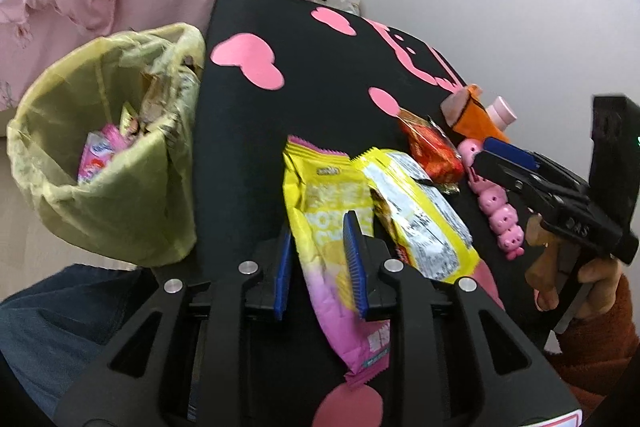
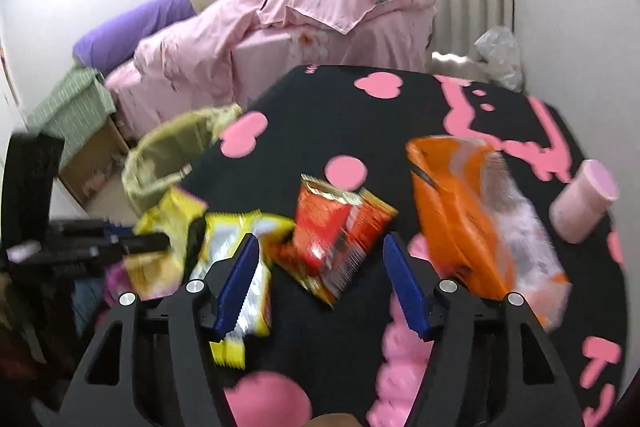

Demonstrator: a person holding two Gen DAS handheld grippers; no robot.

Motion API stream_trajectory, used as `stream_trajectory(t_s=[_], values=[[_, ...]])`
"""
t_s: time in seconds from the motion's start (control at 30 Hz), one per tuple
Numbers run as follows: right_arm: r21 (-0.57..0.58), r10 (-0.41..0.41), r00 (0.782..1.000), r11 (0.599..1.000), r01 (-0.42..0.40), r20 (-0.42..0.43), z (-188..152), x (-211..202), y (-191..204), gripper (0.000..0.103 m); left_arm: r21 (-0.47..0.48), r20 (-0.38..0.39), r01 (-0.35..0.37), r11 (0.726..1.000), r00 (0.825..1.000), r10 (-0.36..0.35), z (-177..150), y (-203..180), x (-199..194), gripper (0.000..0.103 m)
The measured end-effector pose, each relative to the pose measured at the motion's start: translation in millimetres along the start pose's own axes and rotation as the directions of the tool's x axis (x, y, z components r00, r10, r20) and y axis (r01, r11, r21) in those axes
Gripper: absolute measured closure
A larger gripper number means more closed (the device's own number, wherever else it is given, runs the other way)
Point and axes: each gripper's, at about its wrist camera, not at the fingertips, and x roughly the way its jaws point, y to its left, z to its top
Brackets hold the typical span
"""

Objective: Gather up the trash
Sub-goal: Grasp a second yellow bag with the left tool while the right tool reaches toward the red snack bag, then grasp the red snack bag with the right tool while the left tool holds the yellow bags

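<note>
Between the spread fingers of the left gripper (image 1: pixel 320 259) lies the yellow-and-pink wrapper (image 1: pixel 328 251), flat on the surface (image 1: pixel 320 75), light, limp and crinkly (likely slippery), best pinched mid-body; the right gripper (image 2: pixel 324 283), fingers also spread, straddles the red wrapper (image 2: pixel 336 235).

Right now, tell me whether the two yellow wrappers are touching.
Touching. The left wrist view shows the silver-printed wrapper overlapping the right edge of the yellow-pink wrapper, no gap between.
</note>
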Motion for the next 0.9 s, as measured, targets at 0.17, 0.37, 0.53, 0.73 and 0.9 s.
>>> stream_trajectory(t_s=[0.17,0.37,0.53,0.73,0.9], values=[[0.011,-0.073,0.989,0.997,0.075,-0.125,14,43,4,0.041,0.013,0.009,-0.020,1.000,1.000,0.020,0,3,-6,0.073],[-0.013,-0.137,0.978,0.991,0.136,-0.160,11,58,9,0.041,0.017,0.020,-0.014,1.000,1.000,0.014,-3,4,-13,0.072],[-0.042,-0.138,0.976,0.990,0.133,-0.169,3,56,12,0.039,-0.012,0.017,0.022,1.000,1.000,-0.022,-8,8,-17,0.071],[0.003,-0.048,0.991,0.999,0.049,-0.122,-10,36,8,0.061,-0.041,0.028,0.073,0.996,0.997,-0.072,-22,13,-30,0.065],[-0.027,-0.088,0.996,0.996,0.088,-0.013,-11,-4,13,0.067,-0.047,0.007,0.122,0.991,0.993,-0.121,-35,14,-35,0.058]])
